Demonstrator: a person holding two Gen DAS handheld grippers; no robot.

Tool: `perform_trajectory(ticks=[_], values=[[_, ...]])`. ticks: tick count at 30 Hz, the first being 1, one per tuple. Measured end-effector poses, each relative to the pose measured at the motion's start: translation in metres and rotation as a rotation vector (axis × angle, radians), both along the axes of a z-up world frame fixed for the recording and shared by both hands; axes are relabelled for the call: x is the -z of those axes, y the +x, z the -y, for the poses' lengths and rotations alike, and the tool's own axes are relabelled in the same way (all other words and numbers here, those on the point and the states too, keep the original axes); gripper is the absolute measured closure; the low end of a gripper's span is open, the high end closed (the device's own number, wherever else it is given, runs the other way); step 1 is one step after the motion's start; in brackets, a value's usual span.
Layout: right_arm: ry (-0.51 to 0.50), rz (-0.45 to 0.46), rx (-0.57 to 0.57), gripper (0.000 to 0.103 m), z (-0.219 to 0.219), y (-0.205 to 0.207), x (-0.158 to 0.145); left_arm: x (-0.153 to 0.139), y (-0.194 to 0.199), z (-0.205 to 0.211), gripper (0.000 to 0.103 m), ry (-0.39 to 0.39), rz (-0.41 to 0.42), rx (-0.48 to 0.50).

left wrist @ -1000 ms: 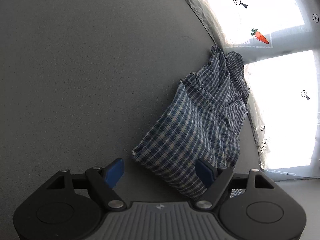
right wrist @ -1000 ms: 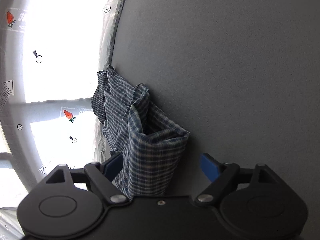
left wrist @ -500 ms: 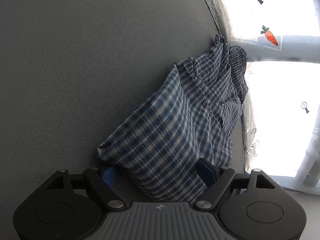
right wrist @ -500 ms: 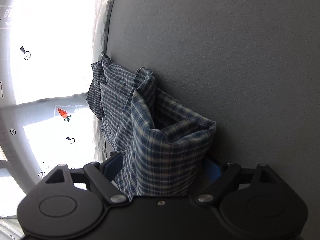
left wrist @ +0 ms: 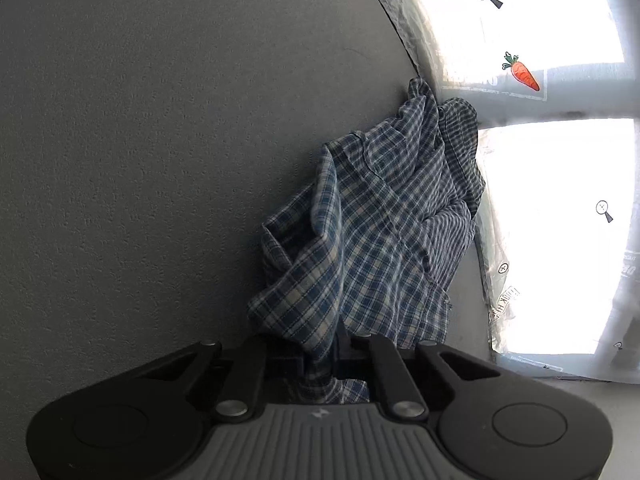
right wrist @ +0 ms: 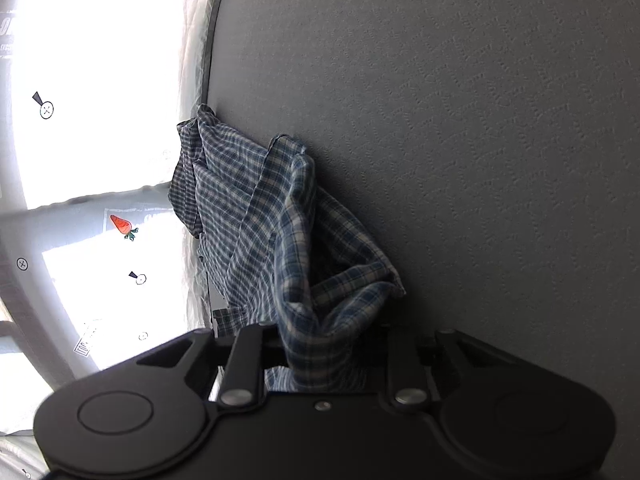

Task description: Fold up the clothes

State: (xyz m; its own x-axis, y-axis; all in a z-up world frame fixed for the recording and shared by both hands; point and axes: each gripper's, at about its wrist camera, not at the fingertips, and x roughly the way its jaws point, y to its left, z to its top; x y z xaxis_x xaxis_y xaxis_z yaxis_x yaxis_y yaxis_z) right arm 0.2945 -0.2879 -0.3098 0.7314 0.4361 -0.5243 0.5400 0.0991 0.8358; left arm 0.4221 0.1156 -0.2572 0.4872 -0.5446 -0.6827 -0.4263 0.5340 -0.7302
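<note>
I have both grippers at the near edge of the blue-and-white checked shirt (left wrist: pixel 384 216), which lies in a loose heap on the grey textured tabletop (left wrist: pixel 140 140), its far end reaching the table's edge by the clear printed plastic sheet (left wrist: pixel 516 312) with the little carrot print (left wrist: pixel 522 76). My left gripper (left wrist: pixel 320 364) has its jaws closing, nearly together, with a bunched fold of the shirt pinched between them; the cloth gathers to a narrow neck right where it enters the fingers. My right gripper (right wrist: pixel 324 360) is closing as well, a thicker wad of the same hem between its jaws, so they stand a little wider apart. From the right wrist view the shirt (right wrist: pixel 280 240) stands up in a soft pocket near that gripper, which tells me the fabric is thin, light and limp: I judge it will sag and drape the moment I lift, carry no shape of its own, and pull free if I hold only a single layer. It is not fragile, and woven cotton like this should not be slippery against the pads. I would rather hold it by the hem or a seam at two well-separated corners, so that spreading my hands pulls the edge taut and flat; as it is, both grips sit on crumpled folds, and I cannot tell which part of the garment each has.
</note>
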Motion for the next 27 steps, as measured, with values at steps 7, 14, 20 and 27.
perform_trajectory(ticks=[7,14,20,27], values=[[0.049,0.126,0.011,0.085,0.003,-0.042,-0.043,-0.048,-0.038,-0.009,0.094,-0.066,0.064,-0.021],[0.161,0.045,0.030,0.085,0.004,-0.114,-0.071,-0.085,-0.116,-0.022,0.094,-0.099,-0.059,-0.011],[0.156,-0.032,-0.023,0.085,0.000,-0.161,-0.090,-0.090,-0.157,-0.027,0.094,-0.078,-0.154,0.003],[0.242,-0.094,0.053,0.084,0.005,-0.158,-0.068,-0.055,-0.142,-0.029,0.094,-0.177,-0.321,-0.050]])
